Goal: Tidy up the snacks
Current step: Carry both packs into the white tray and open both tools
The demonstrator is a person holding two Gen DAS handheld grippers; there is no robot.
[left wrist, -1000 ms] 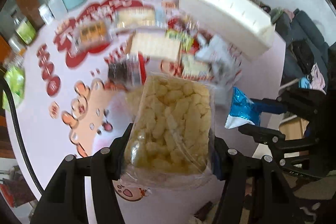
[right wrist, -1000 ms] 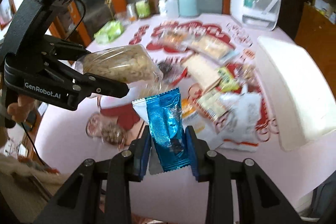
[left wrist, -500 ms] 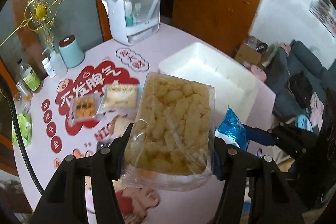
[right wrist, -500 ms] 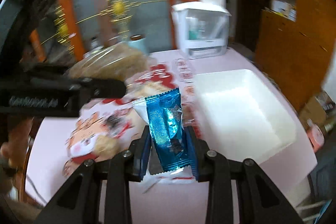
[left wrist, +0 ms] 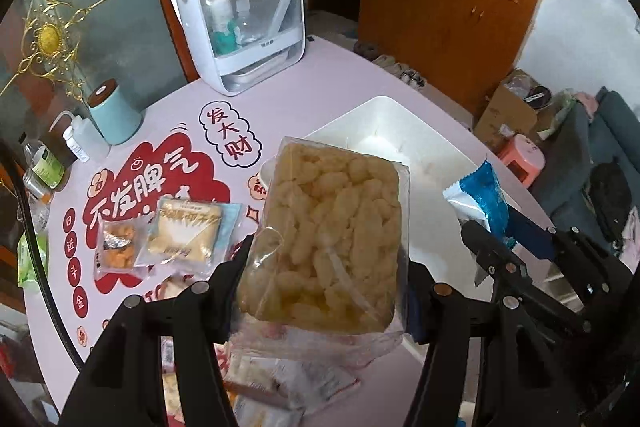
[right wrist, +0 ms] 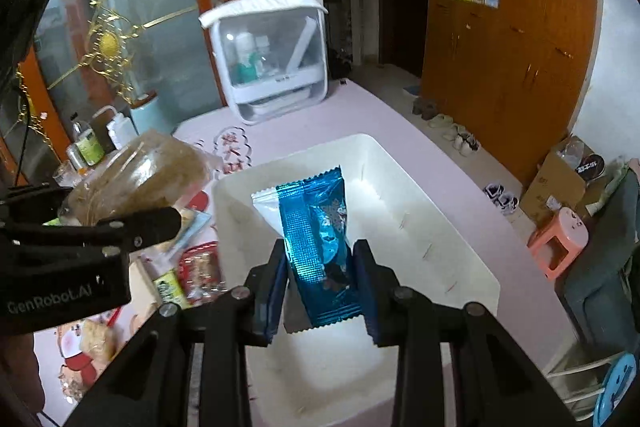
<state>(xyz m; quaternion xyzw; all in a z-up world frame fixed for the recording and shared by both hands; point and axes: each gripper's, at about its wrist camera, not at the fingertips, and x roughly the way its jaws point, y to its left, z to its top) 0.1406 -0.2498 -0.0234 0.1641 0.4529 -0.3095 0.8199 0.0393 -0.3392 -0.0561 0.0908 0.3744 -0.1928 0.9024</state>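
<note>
My left gripper [left wrist: 324, 291] is shut on a clear bag of yellow puffed snacks [left wrist: 332, 239], held above the table beside the white bin [left wrist: 424, 147]. My right gripper [right wrist: 320, 287] is shut on a blue foil snack packet [right wrist: 320, 239] and holds it over the open white bin [right wrist: 460, 251], which looks empty inside. The right gripper and blue packet [left wrist: 484, 199] show at the right of the left wrist view. The left gripper with the puffed snack bag [right wrist: 136, 183] shows at the left of the right wrist view.
Several snack packets [left wrist: 180, 235] lie on the pink table with red lettering [left wrist: 168, 167]. A white clear-fronted storage box [left wrist: 240, 23], a teal canister [left wrist: 114, 119] and bottles [left wrist: 44, 167] stand at the far edge. A pink stool [right wrist: 560, 239] stands beside the table.
Both grippers have lifted and swung from the snack pile toward the white bin, each still holding its packet. The blue packet now hangs over the bin's inside.
</note>
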